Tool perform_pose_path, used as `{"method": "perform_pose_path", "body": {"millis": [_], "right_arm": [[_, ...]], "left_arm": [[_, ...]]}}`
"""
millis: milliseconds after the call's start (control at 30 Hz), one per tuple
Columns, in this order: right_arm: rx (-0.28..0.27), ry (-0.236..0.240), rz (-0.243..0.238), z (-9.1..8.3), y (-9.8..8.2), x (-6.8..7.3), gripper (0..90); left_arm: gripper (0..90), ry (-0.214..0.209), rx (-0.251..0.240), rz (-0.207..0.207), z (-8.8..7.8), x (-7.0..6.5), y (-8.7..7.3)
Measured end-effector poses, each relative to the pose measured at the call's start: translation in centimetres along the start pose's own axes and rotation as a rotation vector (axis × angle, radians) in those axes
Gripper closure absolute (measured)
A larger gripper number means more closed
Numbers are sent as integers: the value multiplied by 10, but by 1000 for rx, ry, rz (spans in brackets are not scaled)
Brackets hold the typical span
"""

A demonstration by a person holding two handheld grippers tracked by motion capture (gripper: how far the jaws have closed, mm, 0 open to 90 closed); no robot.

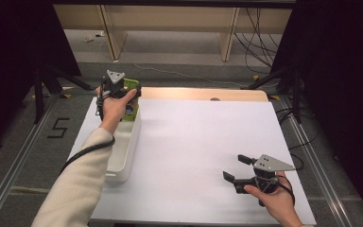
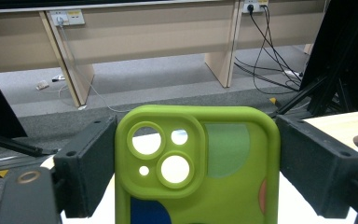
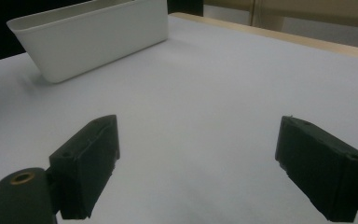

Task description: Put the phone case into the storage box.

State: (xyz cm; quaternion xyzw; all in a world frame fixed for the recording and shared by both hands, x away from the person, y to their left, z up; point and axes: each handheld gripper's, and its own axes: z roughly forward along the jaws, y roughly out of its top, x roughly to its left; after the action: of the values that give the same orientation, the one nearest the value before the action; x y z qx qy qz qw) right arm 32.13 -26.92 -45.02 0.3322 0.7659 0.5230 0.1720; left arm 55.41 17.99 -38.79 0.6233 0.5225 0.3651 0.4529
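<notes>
A lime-green phone case (image 2: 223,196) with camera cut-outs and coloured patches stands upright between the two black jaws of my left gripper (image 2: 196,158), which press on its two long edges. In the high view my left gripper (image 1: 123,91) holds the green case (image 1: 131,112) over the far end of a long white bin (image 1: 123,156) at the table's left. My right gripper (image 1: 233,167) rests low near the front right of the white table sheet (image 1: 194,142), its jaws wide apart with nothing between them. In the right gripper view the right gripper (image 3: 198,154) faces bare sheet, with the bin (image 3: 93,37) beyond.
A wooden table edge (image 1: 203,93) runs along the far side of the sheet. Beyond it are floor, wooden furniture legs (image 1: 227,42) and loose cables (image 1: 260,42). Black stands (image 1: 42,90) flank the table on both sides.
</notes>
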Motion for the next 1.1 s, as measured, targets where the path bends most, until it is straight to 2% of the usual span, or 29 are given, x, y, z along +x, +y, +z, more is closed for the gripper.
{"method": "perform_pose_path", "body": {"millis": [1100], "right_arm": [[1, 4, 1, 1, 0, 0, 148]], "left_arm": [[159, 7, 26, -4, 6, 2, -9]]}}
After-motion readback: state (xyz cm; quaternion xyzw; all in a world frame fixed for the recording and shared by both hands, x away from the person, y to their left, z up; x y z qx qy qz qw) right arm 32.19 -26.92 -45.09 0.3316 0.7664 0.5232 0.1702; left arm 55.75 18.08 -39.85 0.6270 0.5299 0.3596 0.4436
